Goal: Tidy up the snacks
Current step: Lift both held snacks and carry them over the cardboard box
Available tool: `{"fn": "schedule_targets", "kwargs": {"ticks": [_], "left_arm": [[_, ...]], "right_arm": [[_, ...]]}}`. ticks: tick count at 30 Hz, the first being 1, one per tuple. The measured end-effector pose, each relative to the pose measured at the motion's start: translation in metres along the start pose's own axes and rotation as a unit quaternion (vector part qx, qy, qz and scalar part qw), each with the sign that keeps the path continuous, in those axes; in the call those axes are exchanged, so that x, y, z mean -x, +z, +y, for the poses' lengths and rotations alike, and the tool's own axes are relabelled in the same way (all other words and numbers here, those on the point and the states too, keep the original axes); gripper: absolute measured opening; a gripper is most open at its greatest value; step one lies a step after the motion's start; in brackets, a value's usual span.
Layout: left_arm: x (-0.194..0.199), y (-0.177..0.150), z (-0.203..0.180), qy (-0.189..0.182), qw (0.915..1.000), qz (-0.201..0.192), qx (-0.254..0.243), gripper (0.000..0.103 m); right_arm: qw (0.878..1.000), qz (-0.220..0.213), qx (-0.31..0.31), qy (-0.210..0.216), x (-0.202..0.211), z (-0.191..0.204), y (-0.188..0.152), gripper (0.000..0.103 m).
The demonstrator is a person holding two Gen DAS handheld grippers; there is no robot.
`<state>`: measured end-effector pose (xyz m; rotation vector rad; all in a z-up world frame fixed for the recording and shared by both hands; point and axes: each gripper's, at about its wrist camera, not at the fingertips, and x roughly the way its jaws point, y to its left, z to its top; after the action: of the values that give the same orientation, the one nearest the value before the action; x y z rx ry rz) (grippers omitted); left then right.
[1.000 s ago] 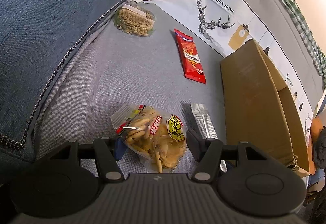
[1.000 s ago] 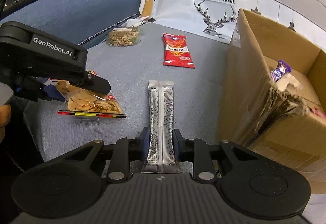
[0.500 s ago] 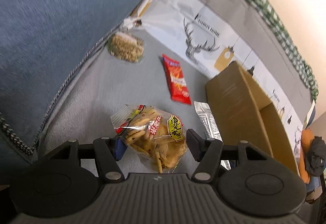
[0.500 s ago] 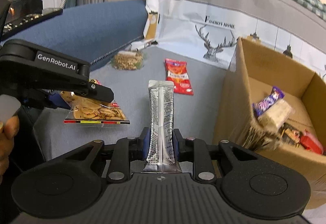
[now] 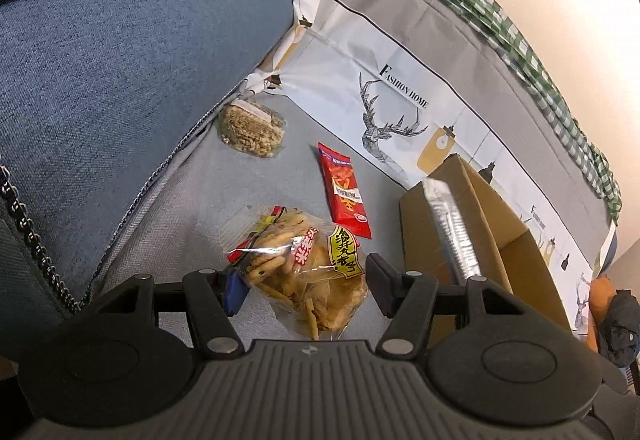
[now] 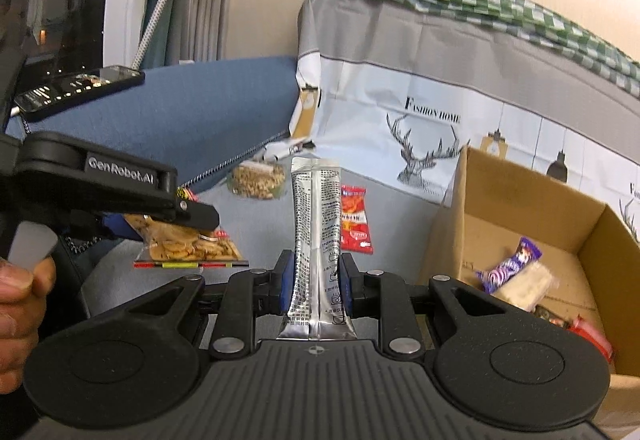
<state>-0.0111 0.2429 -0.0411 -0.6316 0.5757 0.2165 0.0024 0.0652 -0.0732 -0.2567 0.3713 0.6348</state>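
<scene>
My left gripper is shut on a clear bag of cracker sticks, held just above the grey sofa seat. In the right wrist view the same bag hangs under that gripper's finger. My right gripper is shut on a long silver sachet, which stands upright; in the left wrist view the sachet shows in front of the cardboard box. The open box at the right holds a purple wrapper and a pale bar.
A red snack pack and a bag of nuts lie on the seat further back. A blue cushion rises at the left with a phone on top. A deer-print cloth covers the backrest. A person's hand holds the left gripper.
Both grippers have risen and tilted upward. The silver sachet has come up off the seat to the level of the box's edge. The cracker bag stays in the left gripper.
</scene>
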Motion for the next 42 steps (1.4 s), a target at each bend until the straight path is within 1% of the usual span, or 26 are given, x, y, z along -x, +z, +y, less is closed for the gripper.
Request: {"fn": "schedule_targets", "kwargs": {"ticks": [8,15,18,22,27,30,35,38,42], "left_arm": [[-0.003,-0.003,-0.006,0.009,0.9998,0.000,-0.015,0.066],[0.000,0.000,-0.011,0.005,0.9996,-0.001,-0.028,0.066],[0.005,0.002,-0.013,0.001,0.9997,-0.002,-0.024,0.066],[0.010,0.007,-0.016,0.013,0.9997,0.001,-0.020,0.066],[0.017,0.022,-0.027,0.012,0.9998,-0.009,-0.011,0.066],[0.020,0.033,-0.042,0.007,0.9996,-0.017,-0.019,0.066],[0.018,0.051,-0.079,-0.009,0.9989,-0.029,-0.036,0.066],[0.010,0.058,-0.110,-0.025,0.9980,-0.033,-0.048,0.066],[-0.013,0.059,-0.159,-0.052,0.9956,-0.029,-0.072,0.066]], "right_arm": [[1.000,-0.011,-0.012,-0.001,0.000,-0.012,0.002,0.025],[0.999,-0.028,-0.031,-0.002,0.003,-0.019,0.010,0.025],[0.999,-0.036,-0.041,-0.002,0.007,-0.025,0.013,0.025],[0.997,-0.047,-0.055,-0.002,0.011,-0.035,0.018,0.025],[0.995,-0.064,-0.081,-0.010,0.015,-0.051,0.023,0.025],[0.991,-0.079,-0.102,-0.025,0.017,-0.062,0.027,0.025],[0.984,-0.094,-0.146,-0.052,0.016,-0.090,0.031,0.025],[0.979,-0.096,-0.163,-0.075,0.014,-0.109,0.030,0.025],[0.971,-0.098,-0.194,-0.104,0.013,-0.138,0.025,0.025]]}}
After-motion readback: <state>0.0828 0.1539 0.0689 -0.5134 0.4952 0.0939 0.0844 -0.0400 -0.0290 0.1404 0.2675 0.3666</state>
